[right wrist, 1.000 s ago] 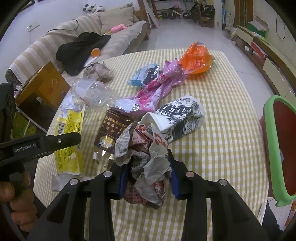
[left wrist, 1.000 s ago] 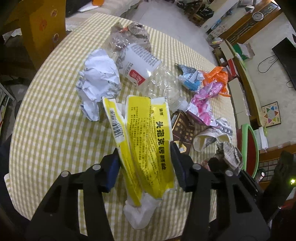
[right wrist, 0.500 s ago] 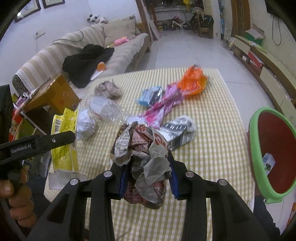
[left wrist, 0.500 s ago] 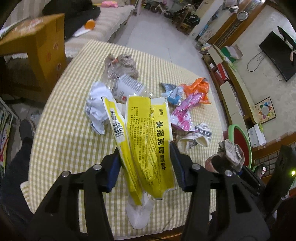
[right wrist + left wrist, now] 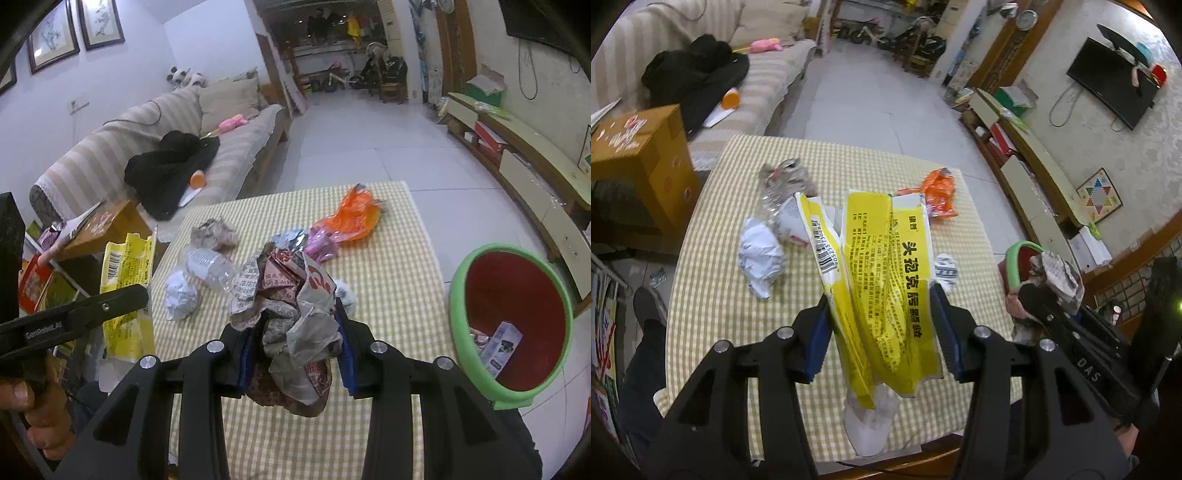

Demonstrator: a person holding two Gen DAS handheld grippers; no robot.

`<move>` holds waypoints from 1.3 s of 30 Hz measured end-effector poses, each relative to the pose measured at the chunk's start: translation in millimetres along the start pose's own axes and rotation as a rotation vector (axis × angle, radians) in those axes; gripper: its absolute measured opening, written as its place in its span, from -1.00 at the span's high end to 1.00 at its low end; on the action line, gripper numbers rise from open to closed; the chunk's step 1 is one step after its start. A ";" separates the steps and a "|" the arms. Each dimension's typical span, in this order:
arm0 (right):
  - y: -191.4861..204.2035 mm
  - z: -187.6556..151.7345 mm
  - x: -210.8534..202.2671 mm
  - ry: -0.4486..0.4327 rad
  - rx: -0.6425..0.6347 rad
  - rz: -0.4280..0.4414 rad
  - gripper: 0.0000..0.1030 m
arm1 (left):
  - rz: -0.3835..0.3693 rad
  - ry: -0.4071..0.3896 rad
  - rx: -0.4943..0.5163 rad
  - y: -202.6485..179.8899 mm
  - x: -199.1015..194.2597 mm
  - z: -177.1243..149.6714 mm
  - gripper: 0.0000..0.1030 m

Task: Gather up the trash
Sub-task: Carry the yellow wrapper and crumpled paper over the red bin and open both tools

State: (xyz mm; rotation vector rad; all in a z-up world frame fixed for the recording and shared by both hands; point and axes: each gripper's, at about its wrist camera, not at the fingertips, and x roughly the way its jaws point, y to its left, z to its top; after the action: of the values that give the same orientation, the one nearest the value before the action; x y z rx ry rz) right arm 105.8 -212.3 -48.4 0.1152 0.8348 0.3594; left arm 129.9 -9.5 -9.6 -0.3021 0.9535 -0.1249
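My left gripper (image 5: 881,332) is shut on a yellow torn packet (image 5: 882,280) and holds it high above the checked table (image 5: 709,314). My right gripper (image 5: 295,350) is shut on a crumpled printed paper wad (image 5: 291,299), also well above the table. A green-rimmed red bin (image 5: 513,325) stands to the right of the table with a small carton inside. On the table lie a white paper ball (image 5: 759,254), a crushed clear bottle (image 5: 210,267), a grey wad (image 5: 785,175), an orange wrapper (image 5: 938,192) and a pink wrapper (image 5: 321,243).
A cardboard box (image 5: 639,162) stands left of the table. A striped sofa (image 5: 155,155) with a black garment is behind it. A low TV cabinet (image 5: 532,173) runs along the right wall. Tiled floor (image 5: 369,140) lies beyond the table.
Both grippers have risen and pulled back from the table with their trash still held. The table looks smaller and lower, and the bin has come more into the right wrist view.
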 end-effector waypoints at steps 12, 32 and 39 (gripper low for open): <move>-36.6 9.8 -22.1 -0.048 0.054 -0.034 0.32 | -0.035 0.004 0.093 -42.2 7.8 12.4 0.06; -156.2 18.0 -60.0 -0.108 0.195 -0.174 0.32 | -0.220 0.072 0.237 -165.3 67.1 29.7 0.06; -204.7 11.5 -69.4 -0.114 0.257 -0.226 0.32 | -0.294 0.109 0.287 -215.7 95.2 28.4 0.06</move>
State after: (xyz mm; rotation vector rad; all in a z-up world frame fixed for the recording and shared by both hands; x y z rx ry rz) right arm 126.2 -427.7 -40.9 0.2756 0.7692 0.0307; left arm 213.8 -231.6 -2.3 -0.1694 0.9805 -0.5467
